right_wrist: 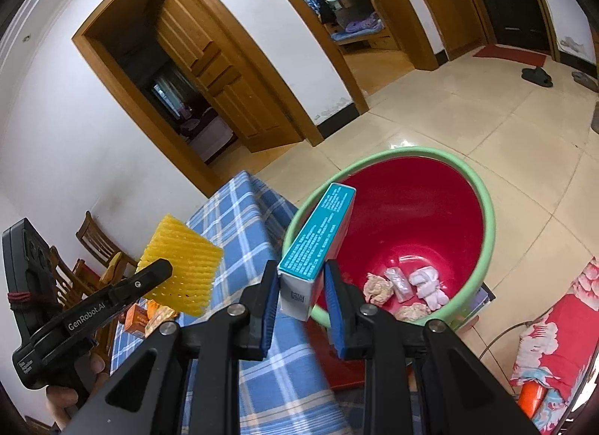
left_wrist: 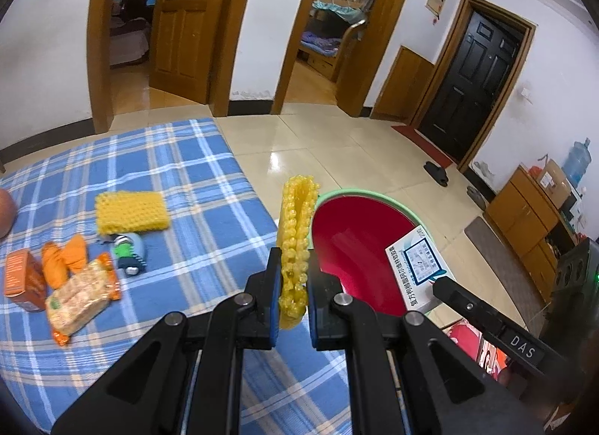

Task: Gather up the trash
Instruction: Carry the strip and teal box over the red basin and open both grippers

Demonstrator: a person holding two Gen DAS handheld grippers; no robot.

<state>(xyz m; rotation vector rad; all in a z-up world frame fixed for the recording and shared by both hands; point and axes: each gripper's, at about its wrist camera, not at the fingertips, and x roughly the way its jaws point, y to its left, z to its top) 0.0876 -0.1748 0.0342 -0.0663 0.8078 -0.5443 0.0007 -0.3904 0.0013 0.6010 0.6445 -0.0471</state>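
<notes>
Your left claw (left_wrist: 294,281) is clamped on a yellow foam net (left_wrist: 295,236) standing on edge, long axis pointing away from you beside the bin rim (left_wrist: 359,195); only this view shows the second foam net (left_wrist: 131,212) and snack packets (left_wrist: 80,296) on the counter (left_wrist: 194,172). Only the right wrist view shows the red bin's (right_wrist: 411,217) contents: crumpled tissues (right_wrist: 426,285) and wrappers (right_wrist: 398,283). Your right claw (right_wrist: 301,281) grips a teal-and-white box (right_wrist: 318,244), long axis angled up toward the bin, over its near rim.

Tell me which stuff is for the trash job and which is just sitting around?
For the job:
- yellow foam net in the left claw
- teal box in the right claw
- red bin
- second foam net, snack packets, orange box on the checked cloth

Just around:
- water jug
- slippers
- wooden chairs
</notes>
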